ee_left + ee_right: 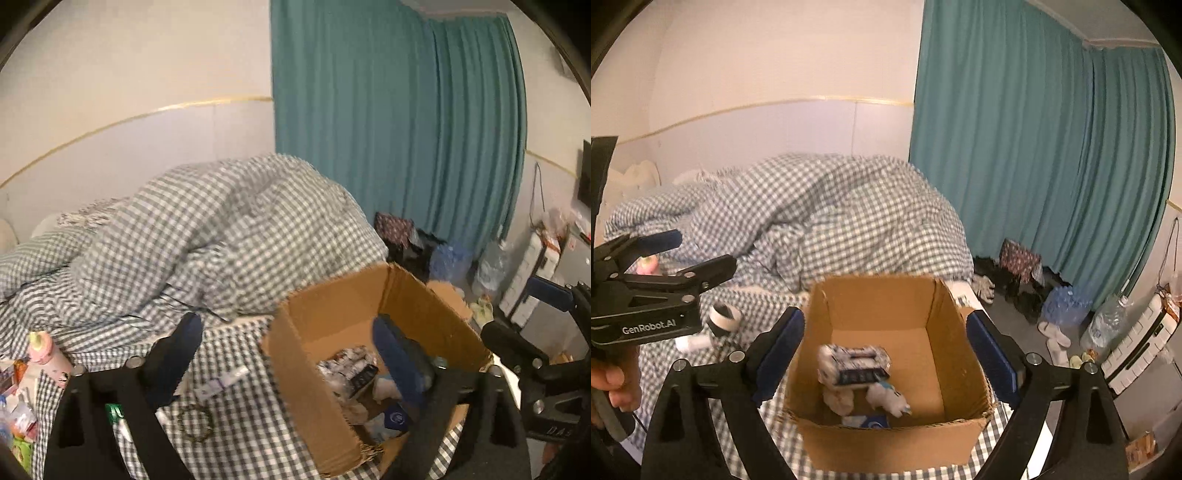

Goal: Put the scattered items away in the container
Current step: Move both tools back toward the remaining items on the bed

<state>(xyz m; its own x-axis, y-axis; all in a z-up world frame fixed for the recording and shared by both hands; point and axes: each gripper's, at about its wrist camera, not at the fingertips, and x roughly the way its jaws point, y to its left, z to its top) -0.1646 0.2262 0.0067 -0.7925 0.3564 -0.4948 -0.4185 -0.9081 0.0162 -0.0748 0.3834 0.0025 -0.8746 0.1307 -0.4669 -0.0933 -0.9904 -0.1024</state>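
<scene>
Teal curtain [1034, 147] fills the back of the room, and in front of it a grey-and-white checked duvet [820, 221] is heaped on the bed [236, 435]. Sitting on the checked sheet at the bed's near edge is the open cardboard box [886, 446], and inside it lie a dark patterned packet [855, 363], some white soft pieces beside it and a blue-and-white item against the near wall. The right hand-held gripper [886, 354] hangs over the box, jaws spread wide, one on each side of the opening, gripping nothing. The left hand-held gripper [288, 354] is released too, one finger over the sheet, the other above the box interior. Still out on the bed: a pink bottle [46, 352] at the far left, a roll of tape [724, 316] beside the box, a small ring-shaped hair tie [195, 421] and a white tube [123, 428] with a green tip.
</scene>
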